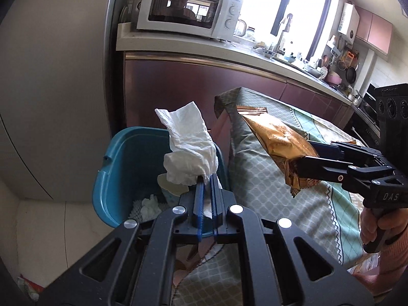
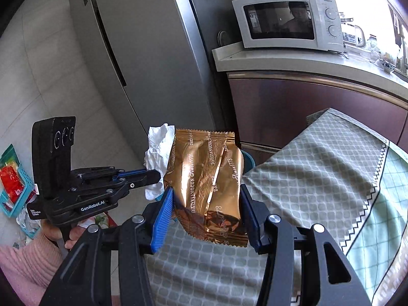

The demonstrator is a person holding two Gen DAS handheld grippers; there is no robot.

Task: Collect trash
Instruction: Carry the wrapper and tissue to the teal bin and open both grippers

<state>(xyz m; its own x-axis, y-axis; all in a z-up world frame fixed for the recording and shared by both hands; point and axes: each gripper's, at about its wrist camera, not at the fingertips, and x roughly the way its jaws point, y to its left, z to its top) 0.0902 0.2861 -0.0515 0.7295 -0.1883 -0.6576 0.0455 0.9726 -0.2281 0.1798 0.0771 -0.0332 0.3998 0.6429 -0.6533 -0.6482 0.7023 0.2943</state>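
My left gripper (image 1: 207, 178) is shut on a crumpled white tissue (image 1: 188, 148) and holds it above the blue trash bin (image 1: 119, 168) beside the table. The bin holds a paper cup (image 1: 170, 191) and other scraps. My right gripper (image 2: 205, 196) is shut on a gold snack wrapper (image 2: 206, 178), held in the air over the table's corner. The wrapper (image 1: 278, 140) and right gripper (image 1: 306, 164) also show at the right of the left wrist view. The left gripper (image 2: 155, 176) with the tissue (image 2: 158, 150) shows at the left of the right wrist view.
The table with a green patterned cloth (image 1: 293, 199) stands right of the bin. A kitchen counter (image 1: 204, 46) with a microwave (image 1: 188, 7) is behind, a grey fridge (image 2: 142, 51) to the left. A teal basket with red packets (image 2: 12, 178) lies on the floor.
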